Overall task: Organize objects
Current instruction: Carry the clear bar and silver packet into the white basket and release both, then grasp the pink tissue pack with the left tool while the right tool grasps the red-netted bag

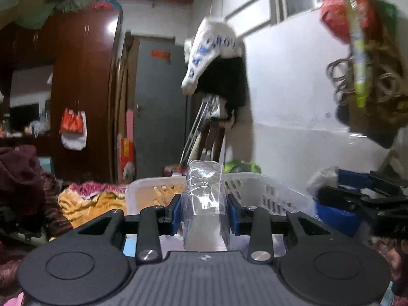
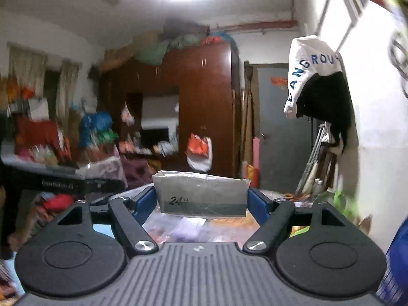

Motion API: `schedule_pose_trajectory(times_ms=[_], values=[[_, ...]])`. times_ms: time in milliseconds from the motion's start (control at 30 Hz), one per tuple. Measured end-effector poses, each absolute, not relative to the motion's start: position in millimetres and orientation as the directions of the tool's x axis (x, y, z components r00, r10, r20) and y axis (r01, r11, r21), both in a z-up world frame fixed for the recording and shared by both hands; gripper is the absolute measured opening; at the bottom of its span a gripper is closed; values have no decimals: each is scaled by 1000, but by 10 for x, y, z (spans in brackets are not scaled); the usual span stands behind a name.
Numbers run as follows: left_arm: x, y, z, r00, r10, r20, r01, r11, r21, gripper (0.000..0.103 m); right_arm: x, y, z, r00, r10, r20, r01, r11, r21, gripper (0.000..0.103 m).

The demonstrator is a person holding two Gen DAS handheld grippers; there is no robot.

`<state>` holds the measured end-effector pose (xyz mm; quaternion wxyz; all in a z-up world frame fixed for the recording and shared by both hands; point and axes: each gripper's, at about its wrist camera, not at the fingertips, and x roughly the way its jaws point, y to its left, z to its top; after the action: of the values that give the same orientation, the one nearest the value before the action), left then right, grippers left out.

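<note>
Above basket rim [image 1: 153, 182] | left tool [image 1: 205, 210] grips clear packet [image 1: 205, 196] | right tool [image 2: 202, 200] clamps, seemingly, grey pack [image 2: 201, 193]

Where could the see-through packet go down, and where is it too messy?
The white basket, right ahead of the left gripper and its clear packet, shows room inside its slatted walls. Left of it, the yellow cloth and maroon bedding crowd the surface. Right of it, the right gripper blocks the way.

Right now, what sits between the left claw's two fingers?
In the left wrist view, a clear plastic packet stands upright between the left claw's blue pads, clamped on both sides. The white basket lies just beyond it.
</note>
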<state>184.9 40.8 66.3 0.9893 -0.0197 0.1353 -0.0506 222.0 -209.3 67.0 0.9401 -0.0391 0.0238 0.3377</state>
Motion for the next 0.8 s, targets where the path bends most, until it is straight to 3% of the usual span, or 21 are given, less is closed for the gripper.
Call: schedule_pose_trajectory(times_ms=[67,133,167,233,333,367,500,700,800], values=[[2205,401,679,934,-149,-326,127,988,-87,42,2486,-1909,757,775,621,-115,-630,773,-76,80],[2426,387,643,918,-158,-363,133,987,-92,71,2710,-1732,761,783,597,-177,-618,779,-106,82],[2493,391,616,917,-137,-374,107,989,-100,83,2739,-1702,739,799,576,-172,-597,794,-116,90],[2419,411,565,924,-121,-364,89,991,-105,83,2723,-1692,692,816,547,-187,-573,807,-142,103],[2014,434,435,952,-142,-272,120,988,-95,86,2470,-1892,559,802,572,-171,-592,798,-108,103],[1903,425,377,956,-143,-255,123,988,-92,91,2395,-1962,501,792,587,-167,-605,791,-88,103],[1628,360,71,947,-63,-314,59,998,-24,93,2155,-2133,183,799,565,-207,-581,813,-27,103],[1484,544,-327,904,-54,-424,27,997,-68,93,1672,-2315,-338,685,673,-278,-695,719,28,102],[1632,581,-474,867,-22,-499,-2,999,-47,91,1643,-2280,-450,648,684,-335,-717,696,35,85]])
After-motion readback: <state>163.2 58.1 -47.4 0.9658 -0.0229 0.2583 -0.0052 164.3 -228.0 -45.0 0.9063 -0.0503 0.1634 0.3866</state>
